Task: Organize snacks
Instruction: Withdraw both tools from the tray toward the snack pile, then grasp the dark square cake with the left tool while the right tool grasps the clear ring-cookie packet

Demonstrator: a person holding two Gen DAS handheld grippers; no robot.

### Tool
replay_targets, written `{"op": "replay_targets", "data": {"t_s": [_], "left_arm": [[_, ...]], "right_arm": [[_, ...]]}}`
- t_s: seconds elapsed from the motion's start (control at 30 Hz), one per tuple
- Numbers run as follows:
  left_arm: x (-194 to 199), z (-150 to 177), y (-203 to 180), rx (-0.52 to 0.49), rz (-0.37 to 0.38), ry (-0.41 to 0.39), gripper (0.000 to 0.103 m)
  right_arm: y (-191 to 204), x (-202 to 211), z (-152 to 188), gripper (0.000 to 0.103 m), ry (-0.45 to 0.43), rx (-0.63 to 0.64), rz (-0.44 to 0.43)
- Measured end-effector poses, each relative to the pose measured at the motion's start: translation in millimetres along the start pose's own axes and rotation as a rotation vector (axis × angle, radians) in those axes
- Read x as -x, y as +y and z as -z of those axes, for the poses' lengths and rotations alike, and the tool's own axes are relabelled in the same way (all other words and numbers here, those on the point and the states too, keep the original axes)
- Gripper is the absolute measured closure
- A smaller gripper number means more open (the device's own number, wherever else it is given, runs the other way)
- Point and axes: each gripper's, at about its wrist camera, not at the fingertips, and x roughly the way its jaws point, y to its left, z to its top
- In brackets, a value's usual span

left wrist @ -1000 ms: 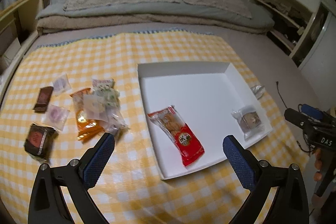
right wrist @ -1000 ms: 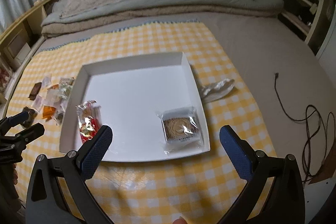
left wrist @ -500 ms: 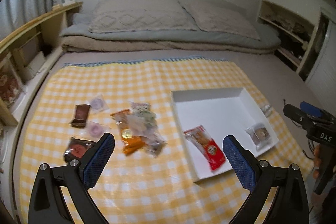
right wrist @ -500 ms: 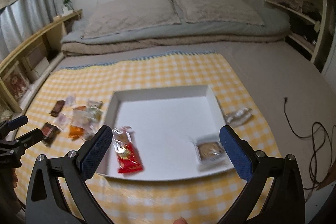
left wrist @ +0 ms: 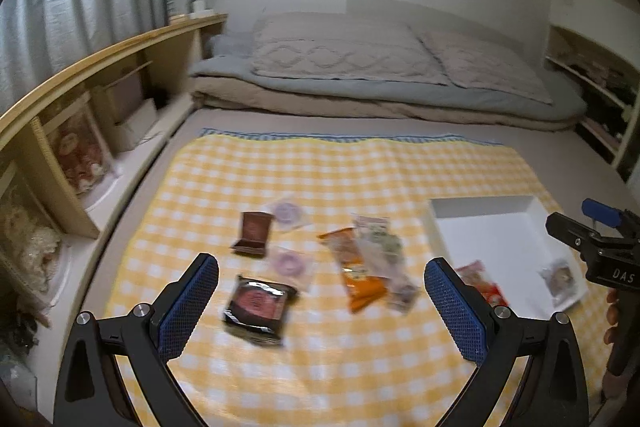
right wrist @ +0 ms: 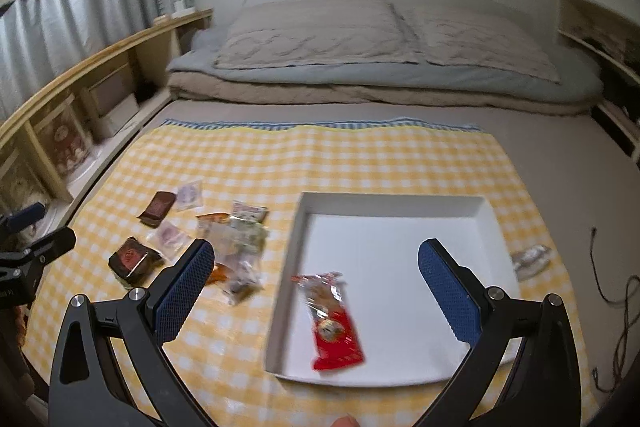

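A white tray (right wrist: 488,215) lies on a yellow checked cloth (right wrist: 320,163) and holds a red snack packet (right wrist: 334,323); in the left wrist view the tray (left wrist: 440,223) also holds a clear-wrapped cookie (left wrist: 560,277). Left of the tray lie loose snacks: an orange packet (left wrist: 356,271), a black-and-red packet (left wrist: 258,303), a brown packet (left wrist: 254,233) and clear round-sweet packets (left wrist: 290,263). My left gripper (left wrist: 320,311) is open and empty, held above the loose snacks. My right gripper (right wrist: 316,291) is open and empty, above the tray's near left part.
A silver wrapper (right wrist: 530,259) lies on the cloth right of the tray. Pillows and folded bedding (right wrist: 360,59) lie at the back. A wooden shelf unit (left wrist: 80,115) runs along the left. A black cable (right wrist: 616,299) lies at the right.
Both grippers have pulled back and risen, so the cloth, tray and snacks look smaller. The left view has swung left onto the loose snacks. Both stay open and empty.
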Motion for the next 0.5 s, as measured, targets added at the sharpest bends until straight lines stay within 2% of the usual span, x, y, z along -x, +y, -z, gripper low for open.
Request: {"op": "replay_targets", "data": {"t_s": [0.17,0.27,0.43,0.5], "left_arm": [[-23,-5,18,0.001,-0.056,0.016,0.0],[-49,-8,28,-0.002,-0.071,0.05,0.0],[-96,-11,44,-0.004,-0.09,0.125,0.0],[-118,-10,50,-0.011,-0.084,0.172,0.0]], "right_arm": [[24,-28,-9,0.0,0.012,-0.012,-0.046],[32,-50,-13,0.0,0.035,-0.06,-0.111],[40,-103,-16,0.0,0.15,-0.155,-0.165],[44,-129,-15,0.0,0.231,-0.184,-0.208]]}}
